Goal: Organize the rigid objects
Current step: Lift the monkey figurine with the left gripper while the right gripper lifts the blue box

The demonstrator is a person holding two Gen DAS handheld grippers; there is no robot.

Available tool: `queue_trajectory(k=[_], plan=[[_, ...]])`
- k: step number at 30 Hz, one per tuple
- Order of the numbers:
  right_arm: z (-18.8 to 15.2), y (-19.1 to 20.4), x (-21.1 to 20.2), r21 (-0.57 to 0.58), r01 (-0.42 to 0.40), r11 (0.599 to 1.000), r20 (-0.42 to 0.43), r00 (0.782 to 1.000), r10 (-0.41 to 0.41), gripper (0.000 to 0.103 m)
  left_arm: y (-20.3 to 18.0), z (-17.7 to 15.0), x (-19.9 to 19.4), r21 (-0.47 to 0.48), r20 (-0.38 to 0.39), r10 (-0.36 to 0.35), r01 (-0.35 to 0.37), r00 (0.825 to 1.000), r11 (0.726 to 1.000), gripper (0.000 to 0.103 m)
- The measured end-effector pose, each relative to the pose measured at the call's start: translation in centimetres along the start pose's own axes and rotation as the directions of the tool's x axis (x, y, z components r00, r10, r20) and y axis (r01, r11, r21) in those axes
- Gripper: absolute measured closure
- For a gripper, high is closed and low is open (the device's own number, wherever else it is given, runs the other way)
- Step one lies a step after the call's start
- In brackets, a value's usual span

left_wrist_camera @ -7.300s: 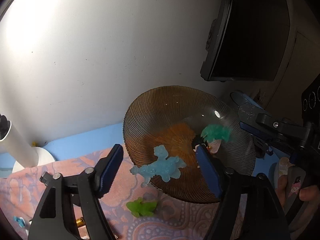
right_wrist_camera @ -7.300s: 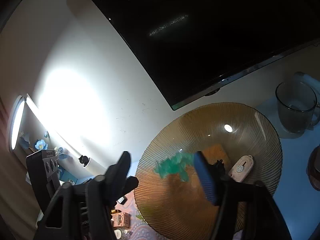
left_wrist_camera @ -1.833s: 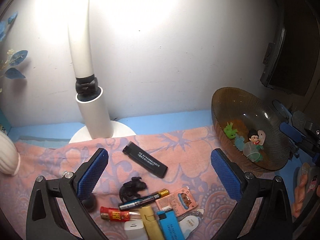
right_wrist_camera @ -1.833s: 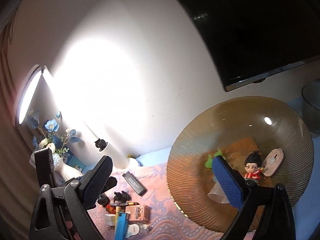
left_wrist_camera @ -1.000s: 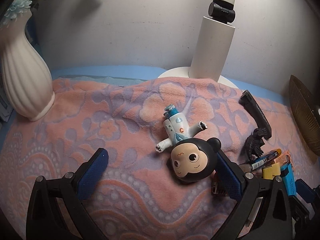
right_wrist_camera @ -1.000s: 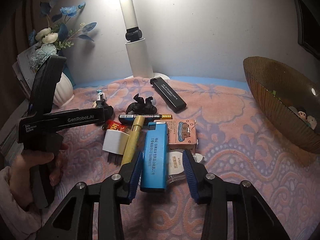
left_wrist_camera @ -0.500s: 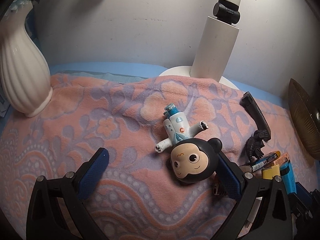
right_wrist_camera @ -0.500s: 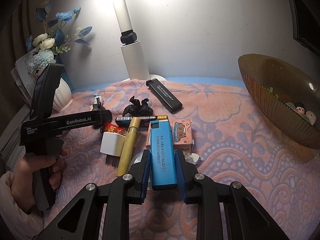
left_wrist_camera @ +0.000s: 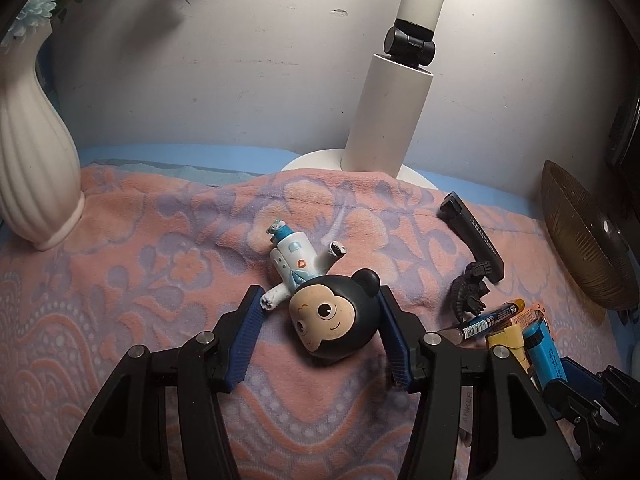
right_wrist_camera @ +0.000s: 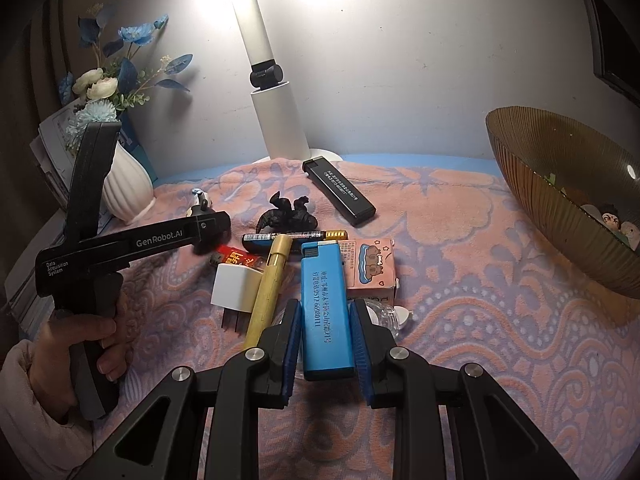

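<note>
Right gripper (right_wrist_camera: 325, 344) is clamped on the blue lighter (right_wrist_camera: 325, 308), which lies flat on the towel (right_wrist_camera: 480, 300), long axis pointing away toward the wall. Left gripper (left_wrist_camera: 322, 336) sits half-closed around 1 doll's (left_wrist_camera: 320, 300) head, right pad touching. The bowl (right_wrist_camera: 552, 208) holds about 3 small toys; 1 black lighter (right_wrist_camera: 340, 192) lies nearby.

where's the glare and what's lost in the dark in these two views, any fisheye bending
Right wrist view: the desk lamp blows out the wall at the top; the blue lighter between the right gripper fingers stays sharp, its print readable. Left wrist view: dimmer and evener; the doll is clear, the brown bowl sinks into shadow at the right edge. Both frames curve with black corners.
</note>
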State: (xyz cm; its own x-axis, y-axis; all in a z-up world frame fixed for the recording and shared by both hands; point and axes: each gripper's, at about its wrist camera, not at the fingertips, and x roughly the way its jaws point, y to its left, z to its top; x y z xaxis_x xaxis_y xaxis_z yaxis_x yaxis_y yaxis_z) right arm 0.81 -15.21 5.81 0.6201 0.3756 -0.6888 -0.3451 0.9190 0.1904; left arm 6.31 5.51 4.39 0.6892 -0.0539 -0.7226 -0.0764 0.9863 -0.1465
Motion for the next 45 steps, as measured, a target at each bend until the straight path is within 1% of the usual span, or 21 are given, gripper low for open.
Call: queue_trajectory(k=[3, 8, 11, 14, 17, 19, 23, 30, 34, 36, 39, 42, 45], plan=[[0.0, -0.1, -0.1, 0.008, -0.007, 1.0, 0.003, 1.0, 0.007, 0.079, 0.1, 0.0, -0.2, -0.004, 0.0, -0.004, 0.004, 1.0, 1.0, 0.05], [-0.1, -0.9, -0.2, 0.056, -0.045, 0.997, 0.012, 0.999, 0.045, 0.079, 0.2, 0.1, -0.1, -0.006, 0.004, -0.001, 0.001, 1.0, 1.0, 0.05], [-0.1, -1.7, -0.4, 0.099, -0.083, 0.992, 0.023, 0.996, 0.081, 0.079, 0.0, 0.0, -0.2, -0.006, 0.006, 0.005, -0.005, 1.0, 1.0, 0.05], [-0.2, -2.7, -0.4, 0.153, -0.122, 0.981, 0.036, 0.992, 0.118, 0.079, 0.0, -0.1, -0.1, -0.007, 0.011, 0.003, -0.003, 1.0, 1.0, 0.05], [-0.5, -3.7, -0.5, 0.212, -0.156, 0.965, 0.055, 0.987, 0.148, 0.079, 0.1, -0.2, -0.6, -0.004, 0.027, -0.015, 0.015, 1.0, 1.0, 0.05], [-0.7, -4.4, -0.6, 0.251, -0.167, 0.954, 0.069, 0.986, 0.154, 0.079, 0.1, -0.5, -1.0, -0.003, 0.041, -0.025, 0.025, 0.999, 1.0, 0.05], [-0.9, -5.4, -0.9, 0.303, -0.174, 0.937, 0.088, 0.984, 0.155, 0.079, 0.0, -0.6, -1.5, 0.003, 0.053, -0.014, 0.014, 0.999, 1.0, 0.05], [-0.8, -5.4, -1.3, 0.295, -0.19, 0.936, 0.105, 0.98, 0.166, 0.079, 0.5, -0.8, -1.9, -0.023, 0.07, -0.028, 0.029, 0.997, 0.999, 0.05], [-0.8, -6.0, -1.4, 0.317, -0.225, 0.921, 0.132, 0.972, 0.192, 0.079, 0.8, -1.0, -2.5, -0.037, 0.09, -0.032, 0.035, 0.995, 0.999, 0.05], [-0.8, -6.3, -1.7, 0.326, -0.247, 0.913, 0.163, 0.966, 0.203, 0.079, 0.8, -1.1, -2.7, -0.036, 0.096, -0.027, 0.031, 0.995, 0.999, 0.05], [-0.6, -6.6, -2.0, 0.329, -0.297, 0.896, 0.217, 0.948, 0.234, 0.079, 0.5, -1.3, -3.0, -0.021, 0.1, -0.013, 0.015, 0.995, 1.0, 0.05], [-0.4, -6.1, -2.4, 0.303, -0.31, 0.901, 0.245, 0.939, 0.241, 0.079, -0.3, -1.3, -3.4, 0.014, 0.113, 0.002, -0.004, 0.994, 1.0, 0.05], [-0.2, -5.8, -2.3, 0.285, -0.333, 0.899, 0.256, 0.93, 0.264, 0.079, -1.5, -1.4, -3.9, 0.063, 0.136, 0.03, -0.039, 0.99, 0.997, 0.05]])
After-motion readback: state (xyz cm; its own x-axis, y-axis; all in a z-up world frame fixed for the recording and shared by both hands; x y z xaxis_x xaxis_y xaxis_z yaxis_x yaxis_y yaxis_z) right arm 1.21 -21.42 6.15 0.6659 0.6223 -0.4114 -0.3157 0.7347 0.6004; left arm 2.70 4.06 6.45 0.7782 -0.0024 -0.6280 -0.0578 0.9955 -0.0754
